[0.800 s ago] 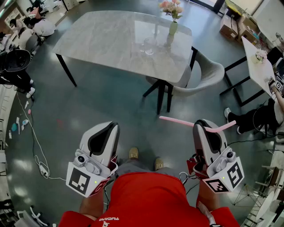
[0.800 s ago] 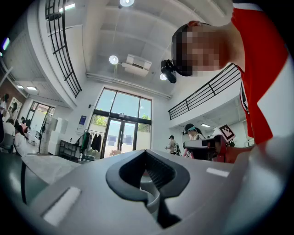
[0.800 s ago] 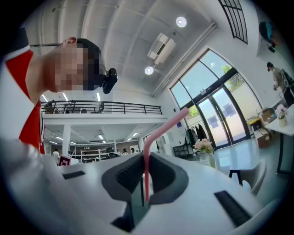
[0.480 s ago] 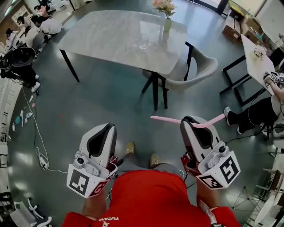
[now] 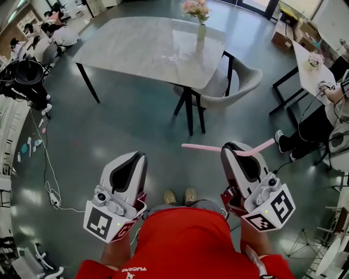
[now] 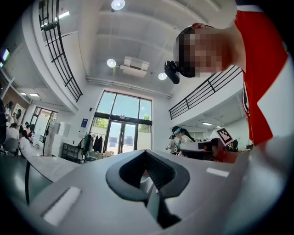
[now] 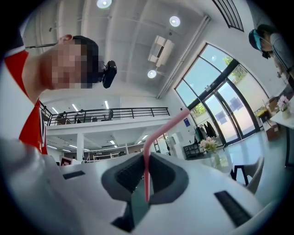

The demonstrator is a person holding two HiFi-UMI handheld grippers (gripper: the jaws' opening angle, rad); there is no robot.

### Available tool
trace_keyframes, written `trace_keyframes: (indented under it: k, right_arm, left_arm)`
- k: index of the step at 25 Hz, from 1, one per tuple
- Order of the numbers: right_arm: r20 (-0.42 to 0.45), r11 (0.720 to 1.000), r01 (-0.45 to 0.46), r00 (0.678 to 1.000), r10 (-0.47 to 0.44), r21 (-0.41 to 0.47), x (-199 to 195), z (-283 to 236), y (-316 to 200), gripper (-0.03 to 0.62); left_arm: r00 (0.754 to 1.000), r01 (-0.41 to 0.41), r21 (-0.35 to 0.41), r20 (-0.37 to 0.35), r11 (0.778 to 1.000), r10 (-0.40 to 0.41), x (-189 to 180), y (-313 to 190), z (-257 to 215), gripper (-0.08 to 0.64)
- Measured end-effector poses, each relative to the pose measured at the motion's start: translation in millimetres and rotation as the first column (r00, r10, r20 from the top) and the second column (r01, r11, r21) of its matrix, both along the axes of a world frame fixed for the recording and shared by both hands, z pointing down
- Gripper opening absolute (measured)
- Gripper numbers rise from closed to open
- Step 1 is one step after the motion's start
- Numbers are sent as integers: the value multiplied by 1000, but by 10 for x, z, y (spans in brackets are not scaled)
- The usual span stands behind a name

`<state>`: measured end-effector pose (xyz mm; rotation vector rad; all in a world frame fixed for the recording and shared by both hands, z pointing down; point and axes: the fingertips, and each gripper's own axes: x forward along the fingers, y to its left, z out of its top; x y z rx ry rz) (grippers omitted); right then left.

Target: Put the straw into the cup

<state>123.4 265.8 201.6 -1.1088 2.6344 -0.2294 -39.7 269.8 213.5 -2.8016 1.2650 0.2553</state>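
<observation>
Floor (image 5: pixel 136 125): dark grey, glossy, catching overhead reflections. A rectangular grey stone-look table (image 5: pixel 120 49) on dark legs stands at top centre of the head view. A vase of pink flowers (image 5: pixel 200 22) stands upright near its far right edge. A pale grey upholstered chair (image 5: pixel 246 83) is pushed in at the table's right side. A second, white table (image 5: pixel 308 73) sits at the right edge. A white cable (image 5: pixel 46 169) trails over the floor at left to a power strip (image 5: pixel 53 201).

Ceiling (image 6: pixel 151 32): white, with round recessed lights (image 6: pixel 117 4) and one air-conditioning cassette (image 6: pixel 134 66). Tall glazed doors (image 6: pixel 121 131) are bright with daylight. A mezzanine carries a black railing (image 7: pixel 110 111).
</observation>
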Motion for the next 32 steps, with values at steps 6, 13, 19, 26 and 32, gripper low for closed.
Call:
trace_keyframes:
  k: [6, 13, 19, 26, 32]
  right_arm:
    - [-10, 1000, -12, 1000, 12, 22, -21, -18, 70, 23]
    - [1, 999, -27, 1000, 27, 32, 45, -44, 32, 23]
    - [4, 999, -25, 1000, 25, 37, 247, -31, -295, 23]
    - [-5, 999, -14, 1000, 14, 48, 290, -10, -356, 23]
    - [-10, 998, 12, 1000, -11, 61, 346, 6, -426, 23]
  left_arm:
    - [1000, -17, 7, -12, 1000, 17, 5, 11, 57, 6]
    - [1000, -23, 14, 0, 1000, 23, 77, 10, 19, 5]
    - [1000, -13, 7, 10, 1000, 13, 276, -255, 34, 5]
    - [1000, 5, 11, 21, 1000, -5, 341, -258, 37, 6]
    - [999, 28, 9, 33, 1000, -29, 424, -277, 86, 5]
